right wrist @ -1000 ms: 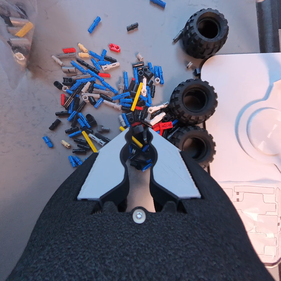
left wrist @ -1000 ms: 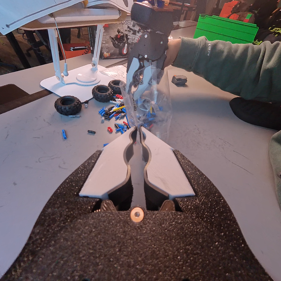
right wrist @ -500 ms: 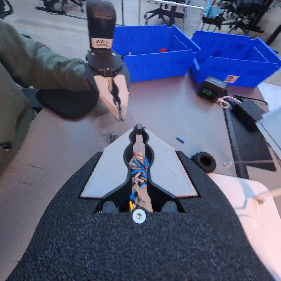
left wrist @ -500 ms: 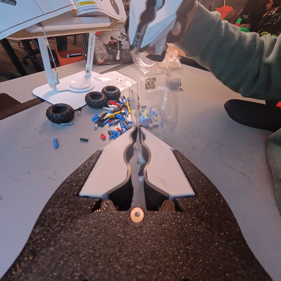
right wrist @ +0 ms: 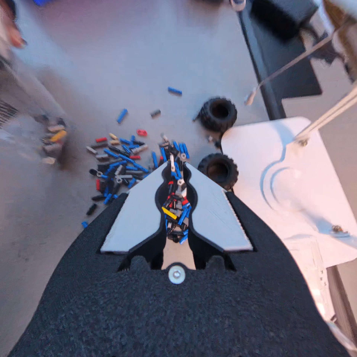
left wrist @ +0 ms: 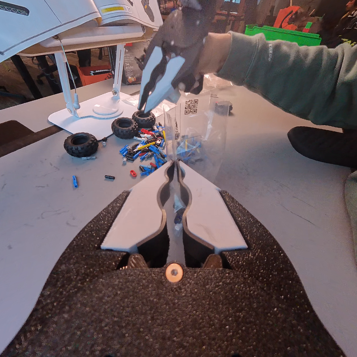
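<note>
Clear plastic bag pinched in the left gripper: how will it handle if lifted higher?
Likely floppy: the clear plastic bag is thin creased film, pinched at one edge by the left gripper. Probably light, with few small pieces inside. Those may slide and shift its weight.

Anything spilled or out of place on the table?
Yes: small plastic pins lie loose in a heap on the grey table beside three tyres; the left gripper pinches a clear bag holding more.
</note>
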Tool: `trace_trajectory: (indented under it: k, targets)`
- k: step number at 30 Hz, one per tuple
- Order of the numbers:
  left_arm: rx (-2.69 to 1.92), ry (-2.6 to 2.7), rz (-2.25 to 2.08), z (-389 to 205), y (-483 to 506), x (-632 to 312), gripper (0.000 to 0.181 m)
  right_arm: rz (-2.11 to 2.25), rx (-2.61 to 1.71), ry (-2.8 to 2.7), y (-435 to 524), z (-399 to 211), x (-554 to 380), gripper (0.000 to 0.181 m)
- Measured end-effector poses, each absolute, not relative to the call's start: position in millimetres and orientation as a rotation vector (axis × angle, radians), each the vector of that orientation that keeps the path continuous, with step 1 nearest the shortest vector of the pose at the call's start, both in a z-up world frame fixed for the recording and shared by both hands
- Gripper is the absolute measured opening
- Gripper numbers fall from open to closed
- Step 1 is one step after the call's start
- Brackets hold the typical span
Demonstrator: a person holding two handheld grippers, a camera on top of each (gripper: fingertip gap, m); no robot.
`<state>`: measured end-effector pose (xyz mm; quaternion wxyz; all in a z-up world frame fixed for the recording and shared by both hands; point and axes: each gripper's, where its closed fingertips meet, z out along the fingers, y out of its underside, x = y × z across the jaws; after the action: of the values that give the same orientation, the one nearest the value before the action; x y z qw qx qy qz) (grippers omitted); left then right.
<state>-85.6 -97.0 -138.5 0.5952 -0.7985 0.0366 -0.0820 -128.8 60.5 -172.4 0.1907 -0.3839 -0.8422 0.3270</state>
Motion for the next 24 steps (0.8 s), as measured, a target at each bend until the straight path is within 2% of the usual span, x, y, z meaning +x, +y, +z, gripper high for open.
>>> trace_trajectory:
  k: [3, 6, 16, 19, 24]
  targets:
    - [-1.851, 0.070, -0.180, -137, -98, -89, 0.001, 0.787, -1.207, -2.382, 71, -217, -130, 0.012]
    - [-1.851, 0.038, -0.164, -138, -99, -95, 0.001, 0.733, -1.288, -2.361, 74, -234, -134, 0.011]
    - [-1.852, -0.002, -0.171, -140, -101, -103, 0.001, 0.682, -1.259, -2.380, 77, -234, -135, 0.000]
    - [-1.854, -0.024, -0.167, -140, -102, -106, 0.001, 0.819, -1.220, -2.340, 68, -209, -136, 0.000]
    - [-1.854, -0.036, -0.175, -141, -101, -107, 0.001, 1.297, -0.964, -2.234, 7, -106, -128, 0.000]
